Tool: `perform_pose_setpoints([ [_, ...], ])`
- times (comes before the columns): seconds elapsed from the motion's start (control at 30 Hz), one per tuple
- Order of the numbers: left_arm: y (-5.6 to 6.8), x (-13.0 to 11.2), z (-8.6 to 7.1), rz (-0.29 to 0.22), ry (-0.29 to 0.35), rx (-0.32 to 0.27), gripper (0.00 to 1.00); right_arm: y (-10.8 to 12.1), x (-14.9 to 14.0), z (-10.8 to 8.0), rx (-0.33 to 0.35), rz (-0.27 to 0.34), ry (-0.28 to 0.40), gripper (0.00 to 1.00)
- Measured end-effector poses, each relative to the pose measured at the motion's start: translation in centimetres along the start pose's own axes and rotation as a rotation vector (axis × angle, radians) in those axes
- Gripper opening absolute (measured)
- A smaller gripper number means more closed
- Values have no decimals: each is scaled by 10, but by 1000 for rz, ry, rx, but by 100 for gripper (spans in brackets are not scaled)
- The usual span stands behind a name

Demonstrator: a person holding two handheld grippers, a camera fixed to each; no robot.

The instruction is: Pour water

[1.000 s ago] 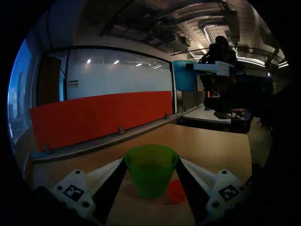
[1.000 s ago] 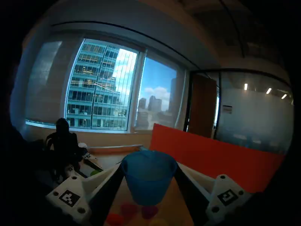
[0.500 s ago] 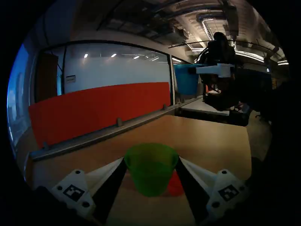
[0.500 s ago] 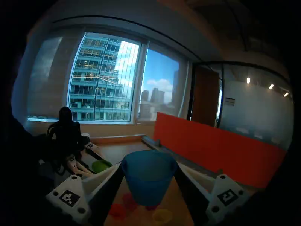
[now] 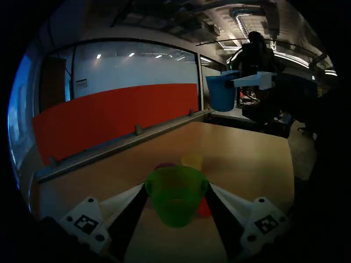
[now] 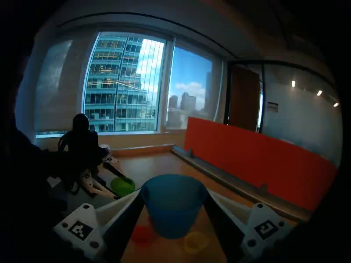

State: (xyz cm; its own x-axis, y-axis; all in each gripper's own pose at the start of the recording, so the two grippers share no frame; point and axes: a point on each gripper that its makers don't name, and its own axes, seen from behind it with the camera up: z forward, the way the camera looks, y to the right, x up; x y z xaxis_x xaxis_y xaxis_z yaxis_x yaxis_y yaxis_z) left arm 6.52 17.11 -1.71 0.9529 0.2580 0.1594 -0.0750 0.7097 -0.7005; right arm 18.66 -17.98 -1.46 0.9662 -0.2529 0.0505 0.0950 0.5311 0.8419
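Cups are sitting in both grippers, 1 in each. In the left gripper view, the left gripper (image 5: 176,188) is clamping its 2 fingers (image 5: 131,210) against opposite sides of the green cup (image 5: 176,201), which is standing upright between them, low over the wooden table (image 5: 250,153). Whether this cup is holding water I cannot tell. Just behind it on the table, a yellow cup (image 5: 191,161) and a purple cup (image 5: 164,166) are standing side by side, and a red cup (image 5: 204,208) is peeking out past the green cup's right edge. Farther off and higher up in the same view, the right gripper (image 5: 237,81) is gripping the blue cup (image 5: 221,93) in the air, roughly upright and well apart from the green cup. In the right gripper view, the right gripper (image 6: 174,193) is squeezing the blue cup (image 6: 174,206) from both sides, rim up, with the red cup (image 6: 141,234) and the yellow cup (image 6: 195,242) showing below it on the table (image 6: 153,164). To the left in that view, the left gripper (image 6: 115,180) is holding the green cup (image 6: 122,186) down near the tabletop, its open mouth showing. An orange-red partition (image 5: 114,111) is running along the table's long side, and a large window (image 6: 127,83) is facing tall buildings.
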Motion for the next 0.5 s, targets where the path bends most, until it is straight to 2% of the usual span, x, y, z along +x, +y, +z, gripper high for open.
perform_pose_setpoints([
  [0.5, 3, -30, 8, -9, -85, -14, 88, -9, -51, 4, 45, 8, -101, 94],
])
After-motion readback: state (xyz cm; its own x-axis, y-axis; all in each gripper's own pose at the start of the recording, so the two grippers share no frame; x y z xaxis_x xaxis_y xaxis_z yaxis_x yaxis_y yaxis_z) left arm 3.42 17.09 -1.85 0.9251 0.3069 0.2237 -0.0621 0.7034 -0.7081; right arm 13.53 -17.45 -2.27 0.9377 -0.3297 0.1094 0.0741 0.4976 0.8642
